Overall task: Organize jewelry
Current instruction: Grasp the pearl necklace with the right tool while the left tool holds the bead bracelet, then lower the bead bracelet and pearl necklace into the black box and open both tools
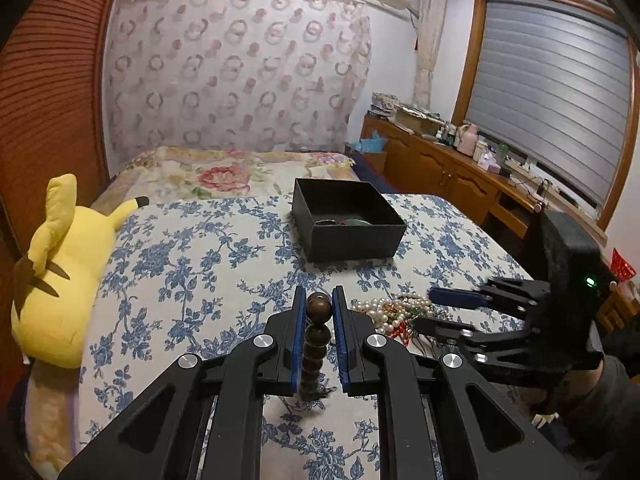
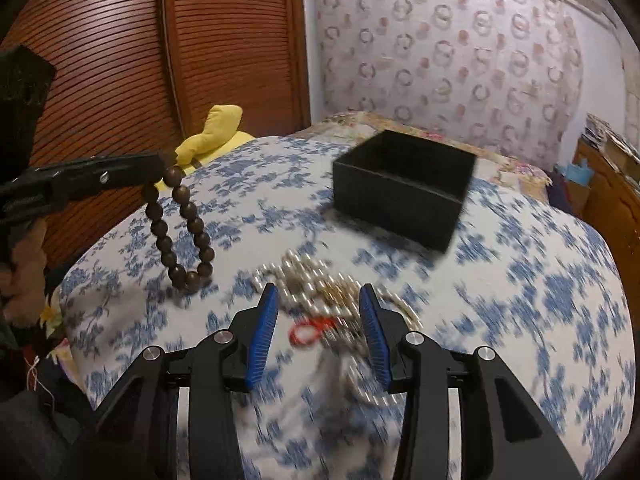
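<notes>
Two grippers at work. We should carry the wooden bead bracelet [image 2: 182, 236], hanging near left over the bedspread, to the far black box [image 1: 346, 220] slowly. Our left gripper [image 1: 319, 312] is clamped on its top bead; our right gripper [image 2: 318, 320] gapes around the pearl pile [image 2: 320, 284].

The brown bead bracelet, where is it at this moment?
The bracelet hangs from the left gripper, shut on its top bead, above the bedspread, left of the pearl pile and nearer than the black box.
</notes>
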The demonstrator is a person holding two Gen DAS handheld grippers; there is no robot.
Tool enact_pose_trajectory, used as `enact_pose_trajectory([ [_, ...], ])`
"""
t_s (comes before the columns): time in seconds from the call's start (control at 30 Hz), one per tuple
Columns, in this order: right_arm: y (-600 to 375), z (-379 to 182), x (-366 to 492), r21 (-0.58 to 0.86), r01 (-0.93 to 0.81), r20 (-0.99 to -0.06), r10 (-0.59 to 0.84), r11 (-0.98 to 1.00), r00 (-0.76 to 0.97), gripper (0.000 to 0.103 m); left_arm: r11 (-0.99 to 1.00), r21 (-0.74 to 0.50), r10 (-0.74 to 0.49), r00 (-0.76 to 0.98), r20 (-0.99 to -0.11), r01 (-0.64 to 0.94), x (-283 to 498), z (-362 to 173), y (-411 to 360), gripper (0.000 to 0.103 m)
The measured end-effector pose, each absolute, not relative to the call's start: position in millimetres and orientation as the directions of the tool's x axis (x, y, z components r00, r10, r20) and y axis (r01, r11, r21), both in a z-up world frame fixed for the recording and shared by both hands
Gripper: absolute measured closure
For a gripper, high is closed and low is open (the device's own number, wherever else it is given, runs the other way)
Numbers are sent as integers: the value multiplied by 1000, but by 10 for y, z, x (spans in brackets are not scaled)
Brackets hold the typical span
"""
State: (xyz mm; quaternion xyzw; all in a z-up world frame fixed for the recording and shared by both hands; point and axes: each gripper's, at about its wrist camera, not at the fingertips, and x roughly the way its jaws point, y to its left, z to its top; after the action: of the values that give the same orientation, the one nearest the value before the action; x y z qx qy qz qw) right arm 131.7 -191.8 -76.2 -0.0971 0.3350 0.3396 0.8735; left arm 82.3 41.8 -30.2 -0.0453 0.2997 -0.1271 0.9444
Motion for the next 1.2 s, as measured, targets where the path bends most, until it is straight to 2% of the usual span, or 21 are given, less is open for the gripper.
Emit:
enact_pose_trajectory([
  [0.07, -1791, -778, 1395, 70, -673, -665, 537, 736, 519, 62, 963, -166, -268, 790, -552, 210, 808, -305, 441, 91],
  [0.27, -1546, -917, 1618, 70, -671, -720, 503, 738, 478, 63, 961, -185, -275, 788, -552, 206, 796, -344, 496, 91],
  [0.3, -1536, -926, 1641, 71, -671, -723, 502, 738, 475, 65, 961, -187, -276, 787, -552, 206, 794, -354, 500, 91],
  [0.33, -1522, -926, 1653, 69, -673, -722, 502, 737, 476, 74, 960, -188, -277, 787, -552, 206, 795, -357, 496, 91],
  [0.4, -1516, -911, 1662, 60, -674, -723, 497, 736, 479, 77, 960, -188, -278, 786, -552, 207, 789, -364, 502, 91],
  [0.77, -1900, -426, 1621, 86, -662, -631, 555, 744, 542, 80, 960, -188, -279, 790, -546, 209, 792, -321, 481, 91],
  [1.2, -2082, 261, 1556, 29, -677, -517, 591, 736, 620, 80, 957, -159, -290, 820, -493, 243, 1027, 73, 334, 91],
])
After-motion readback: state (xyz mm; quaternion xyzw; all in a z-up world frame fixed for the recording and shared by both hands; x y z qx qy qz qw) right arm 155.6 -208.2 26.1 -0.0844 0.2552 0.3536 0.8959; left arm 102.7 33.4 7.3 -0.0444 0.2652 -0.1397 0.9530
